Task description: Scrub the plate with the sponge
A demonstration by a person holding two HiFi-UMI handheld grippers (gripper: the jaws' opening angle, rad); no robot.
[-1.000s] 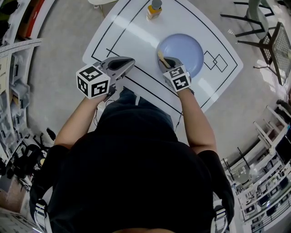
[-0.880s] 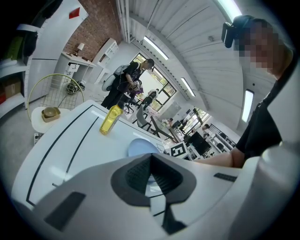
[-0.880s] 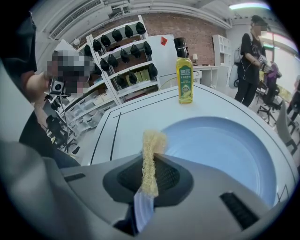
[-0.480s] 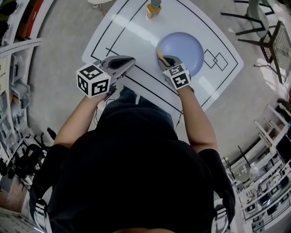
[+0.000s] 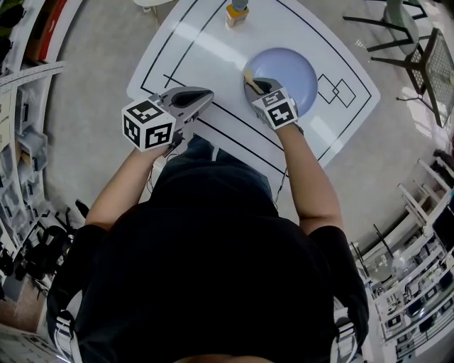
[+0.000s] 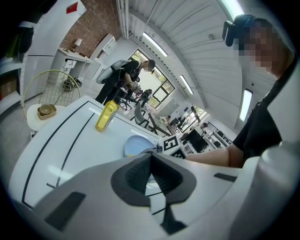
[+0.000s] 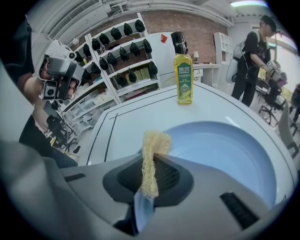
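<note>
A pale blue plate (image 5: pixel 289 73) (image 7: pixel 225 150) lies on the white table (image 5: pixel 206 49). My right gripper (image 5: pixel 257 86) (image 7: pixel 152 157) hovers over the plate's near left rim, shut on a thin yellow sponge (image 7: pixel 151 159) (image 5: pixel 249 79) that sticks up between its jaws. My left gripper (image 5: pixel 202 98) (image 6: pixel 151 171) is held off the table's near edge, left of the plate, jaws shut with nothing between them. The plate (image 6: pixel 137 145) also shows in the left gripper view beyond the jaws.
A yellow soap bottle (image 5: pixel 236 13) (image 7: pixel 183 77) (image 6: pixel 106 116) stands at the table's far side. Black lines mark the tabletop. Chairs (image 5: pixel 418 57) stand to the right, shelving (image 7: pixel 117 61) to the left. A person (image 6: pixel 124 77) stands in the background.
The right gripper with the sponge has shifted slightly further onto the plate's left rim. The left gripper has hardly moved.
</note>
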